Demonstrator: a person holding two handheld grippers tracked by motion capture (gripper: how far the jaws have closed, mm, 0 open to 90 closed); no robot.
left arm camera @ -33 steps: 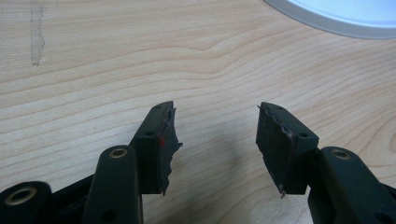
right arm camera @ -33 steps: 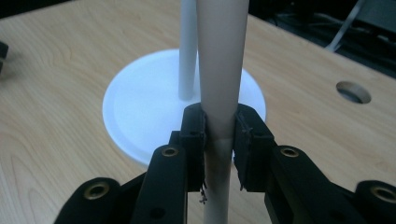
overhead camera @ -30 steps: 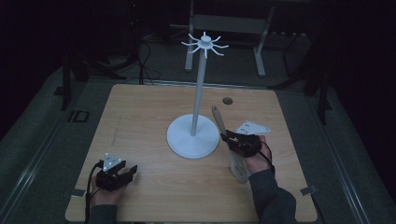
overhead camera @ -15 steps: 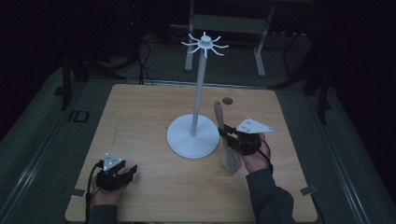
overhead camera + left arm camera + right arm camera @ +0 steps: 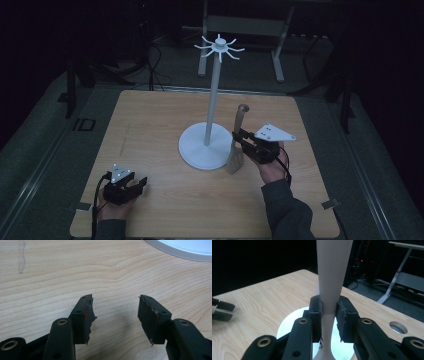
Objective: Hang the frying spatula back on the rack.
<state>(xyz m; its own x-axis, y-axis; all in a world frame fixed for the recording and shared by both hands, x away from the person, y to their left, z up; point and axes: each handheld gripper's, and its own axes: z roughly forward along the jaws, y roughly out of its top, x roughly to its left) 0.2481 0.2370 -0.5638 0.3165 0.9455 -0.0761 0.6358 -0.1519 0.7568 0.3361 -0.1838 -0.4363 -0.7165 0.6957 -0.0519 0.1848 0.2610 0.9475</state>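
Right gripper, fingers clenched on an upright spatula, handle tip below the rack's hooks. Left gripper fingers released, near the worktop's front-left corner.

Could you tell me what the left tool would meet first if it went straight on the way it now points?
Probably the white round base of the stand, ahead and somewhat right of the open left tool; bare wooden table lies between, though depth is unclear.

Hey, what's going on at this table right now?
A person holds a gripper in each hand. The right gripper is clamped on a pale long-handled utensil, holding it upright beside the white hook stand on the wooden table. The left gripper rests open near the table's front edge.
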